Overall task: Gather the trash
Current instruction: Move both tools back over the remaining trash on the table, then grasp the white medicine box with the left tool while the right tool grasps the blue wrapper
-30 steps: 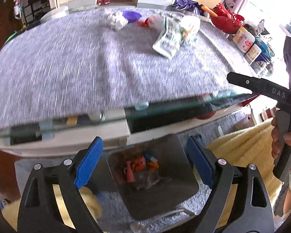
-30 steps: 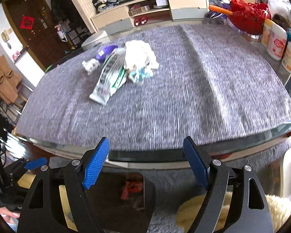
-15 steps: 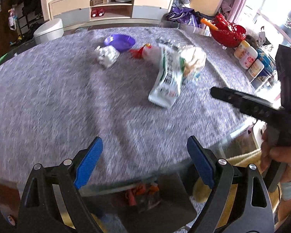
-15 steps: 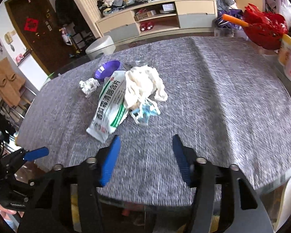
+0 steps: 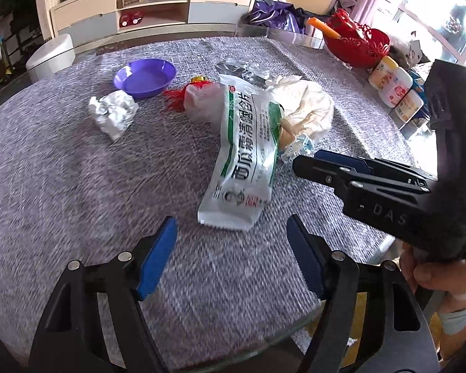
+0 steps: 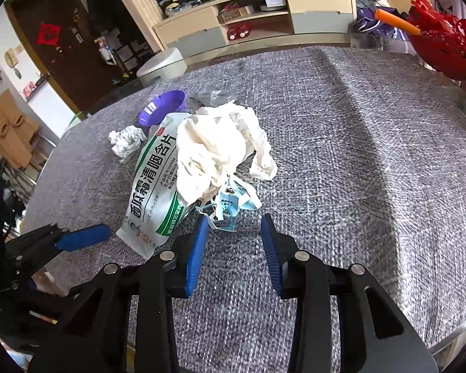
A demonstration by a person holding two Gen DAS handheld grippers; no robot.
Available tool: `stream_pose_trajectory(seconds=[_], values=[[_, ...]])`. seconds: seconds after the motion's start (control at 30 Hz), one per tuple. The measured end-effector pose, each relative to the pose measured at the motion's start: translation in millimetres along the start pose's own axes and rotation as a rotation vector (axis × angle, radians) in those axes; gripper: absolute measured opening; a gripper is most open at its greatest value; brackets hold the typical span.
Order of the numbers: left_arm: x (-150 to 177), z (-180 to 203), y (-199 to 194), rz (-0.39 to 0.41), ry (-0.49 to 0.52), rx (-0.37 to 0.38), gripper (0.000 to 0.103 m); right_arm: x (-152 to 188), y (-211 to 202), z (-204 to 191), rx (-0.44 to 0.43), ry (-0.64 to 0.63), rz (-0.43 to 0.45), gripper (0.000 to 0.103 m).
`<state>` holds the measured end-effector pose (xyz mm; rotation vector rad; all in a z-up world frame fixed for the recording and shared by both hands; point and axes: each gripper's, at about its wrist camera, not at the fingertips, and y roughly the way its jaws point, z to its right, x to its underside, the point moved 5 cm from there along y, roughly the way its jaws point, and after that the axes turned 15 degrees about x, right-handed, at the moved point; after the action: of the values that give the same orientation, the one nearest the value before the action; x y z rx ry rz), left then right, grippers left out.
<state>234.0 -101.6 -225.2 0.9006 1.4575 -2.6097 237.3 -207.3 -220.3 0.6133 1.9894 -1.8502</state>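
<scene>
Trash lies on the grey table cloth (image 5: 62, 161): a white-and-green lozenge packet (image 5: 247, 158) (image 6: 157, 186), a crumpled cream tissue wad (image 5: 304, 108) (image 6: 214, 146), a small blue wrapper (image 6: 230, 205) (image 5: 296, 147), a crumpled white paper ball (image 5: 113, 113) (image 6: 127, 140), a red-tasselled plastic item (image 5: 195, 99) and clear film (image 5: 242, 68). My left gripper (image 5: 233, 242) is open and empty just short of the packet's near end. My right gripper (image 6: 234, 233) is open and empty, its fingertips right at the blue wrapper; it also shows in the left wrist view (image 5: 335, 161).
A purple bowl (image 5: 146, 77) (image 6: 164, 107) sits behind the paper ball. A red basket (image 5: 357, 43) (image 6: 444, 43) and white jars (image 5: 391, 80) stand at the table's right edge. A TV cabinet (image 6: 254, 21) is beyond the table.
Both grippers have risen from below the table edge over the bin and moved forward over the cloth toward the trash pile. The right jaws have narrowed somewhat.
</scene>
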Motion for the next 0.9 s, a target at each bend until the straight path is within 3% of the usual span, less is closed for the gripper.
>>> stream_pose_trajectory(seconds=[0.17,0.27,0.4,0.9], values=[[-8.5,-4.2,10.4,0.002,0.007,-0.001,0.052,-1.5,2.1,-1.6,-0.007,-0.017,-0.001,0.021],[-12.8,-5.0,12.1,0.005,0.013,-0.007,0.041,-0.5,1.4,-2.1,-0.012,-0.026,-0.003,0.017],[-11.2,-7.2,9.2,0.005,0.011,-0.015,0.036,2.0,-9.4,4.1,-0.010,-0.022,0.013,0.016],[18.3,-4.6,-55.6,0.088,-0.009,-0.099,0.034,13.1,-71.8,1.4,-0.009,-0.034,0.096,0.016]])
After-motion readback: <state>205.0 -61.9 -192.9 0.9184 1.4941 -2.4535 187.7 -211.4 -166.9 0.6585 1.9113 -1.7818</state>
